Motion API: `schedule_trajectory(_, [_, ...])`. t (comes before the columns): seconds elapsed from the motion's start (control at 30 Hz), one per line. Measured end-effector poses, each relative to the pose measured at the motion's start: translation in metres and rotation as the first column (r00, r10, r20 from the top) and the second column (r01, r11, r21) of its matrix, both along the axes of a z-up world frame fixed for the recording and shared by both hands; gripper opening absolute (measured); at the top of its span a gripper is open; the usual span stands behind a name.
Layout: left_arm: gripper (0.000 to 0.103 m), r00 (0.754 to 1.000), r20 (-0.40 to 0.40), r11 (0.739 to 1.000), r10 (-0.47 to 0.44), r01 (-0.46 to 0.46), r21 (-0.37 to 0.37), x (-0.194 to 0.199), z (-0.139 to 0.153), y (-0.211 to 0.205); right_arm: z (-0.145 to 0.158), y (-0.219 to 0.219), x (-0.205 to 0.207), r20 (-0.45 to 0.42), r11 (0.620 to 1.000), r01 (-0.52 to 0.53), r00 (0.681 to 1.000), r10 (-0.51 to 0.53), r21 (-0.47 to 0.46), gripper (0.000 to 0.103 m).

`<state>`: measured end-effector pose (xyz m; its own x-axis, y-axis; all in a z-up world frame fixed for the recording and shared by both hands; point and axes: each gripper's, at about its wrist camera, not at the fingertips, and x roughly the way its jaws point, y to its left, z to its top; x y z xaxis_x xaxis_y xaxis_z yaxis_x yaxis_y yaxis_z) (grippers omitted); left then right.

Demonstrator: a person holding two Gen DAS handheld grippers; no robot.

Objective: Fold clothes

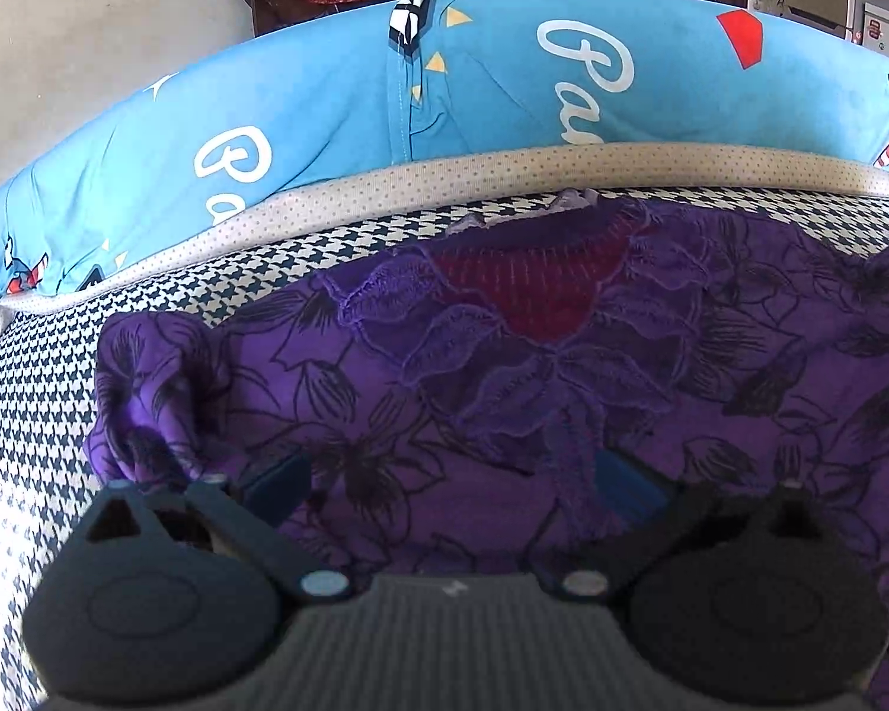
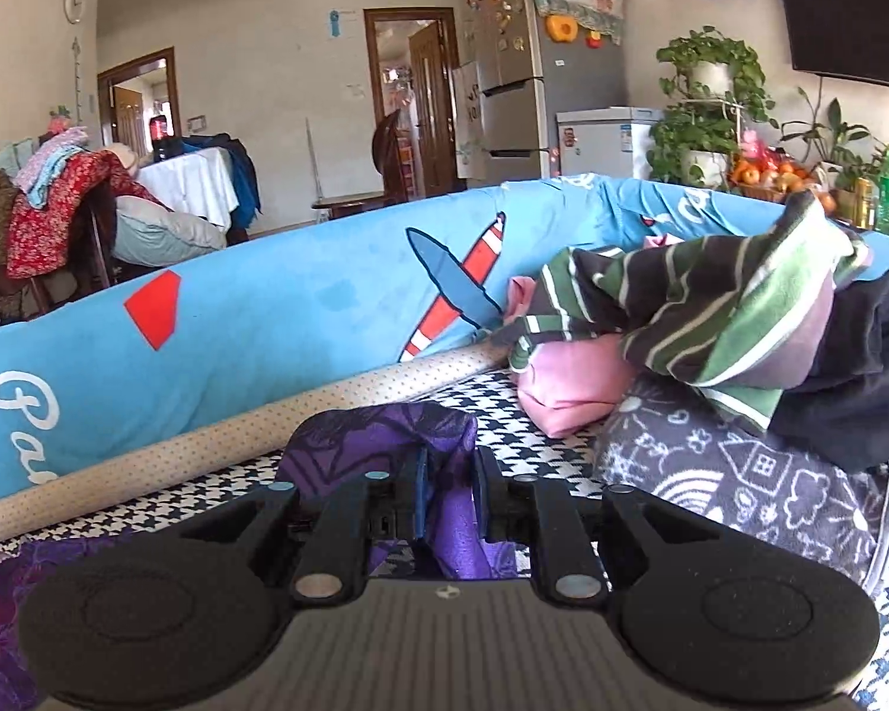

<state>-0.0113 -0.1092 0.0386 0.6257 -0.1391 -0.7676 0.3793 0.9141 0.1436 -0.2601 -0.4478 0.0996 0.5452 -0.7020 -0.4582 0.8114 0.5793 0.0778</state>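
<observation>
On houndstooth bedcover [image 1: 41, 391], lower centre: purple floral blouse [image 1: 504, 403] spread flat.
Left gripper [image 1: 453, 483] spread wide above it; right gripper [image 2: 447, 489] pinched narrow on bunched purple fabric.

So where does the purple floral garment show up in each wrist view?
Left wrist: purple floral garment spread flat across the centre and right, neckline towards the top.
Right wrist: a bunched fold at bottom centre, pinched in the right claw.
Shared landmark: the blue cushion behind it.
</observation>
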Motion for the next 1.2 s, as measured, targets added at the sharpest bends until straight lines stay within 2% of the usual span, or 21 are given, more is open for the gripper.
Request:
schedule_trajectory(0.13, [0.103,1.0,-0.003,1.0,0.003,-0.003,-0.006,0.001,0.001,0.001,0.0,0.0,-0.002,-0.007,0.997,0.052,0.999,-0.052,-0.052,0.016])
schedule_trajectory(0.2, [0.103,1.0,-0.005,1.0,0.005,-0.005,-0.009,0.002,0.001,0.002,0.002,0.002,-0.003,-0.005,0.996,0.056,0.998,-0.056,-0.072,0.02])
schedule_trajectory(0.4, [0.103,1.0,-0.005,1.0,0.003,-0.003,-0.008,0.002,0.001,0.003,-0.003,0.003,0.009,-0.01,1.0,-0.013,1.0,0.013,0.001,0.022])
schedule_trajectory(0.63, [0.103,1.0,-0.014,1.0,0.01,-0.01,-0.006,0.005,0.0,0.004,-0.005,0.022,0.027,0.002,0.994,-0.112,0.994,0.112,-0.002,0.031])
schedule_trajectory(0.8, [0.103,1.0,-0.019,1.0,0.014,-0.014,-0.004,0.007,-0.002,0.005,-0.009,0.042,0.044,-0.009,0.977,-0.213,0.977,0.212,-0.005,0.034])
schedule_trajectory(1.03, [0.103,0.999,-0.037,1.0,0.028,-0.028,-0.006,0.013,-0.004,0.008,-0.019,0.066,0.071,-0.038,0.939,-0.344,0.938,0.343,0.004,0.041])
schedule_trajectory(1.2, [0.103,0.999,-0.044,0.999,0.032,-0.033,-0.012,0.016,-0.005,0.01,-0.027,0.08,0.087,-0.06,0.916,-0.402,0.914,0.402,0.013,0.046])
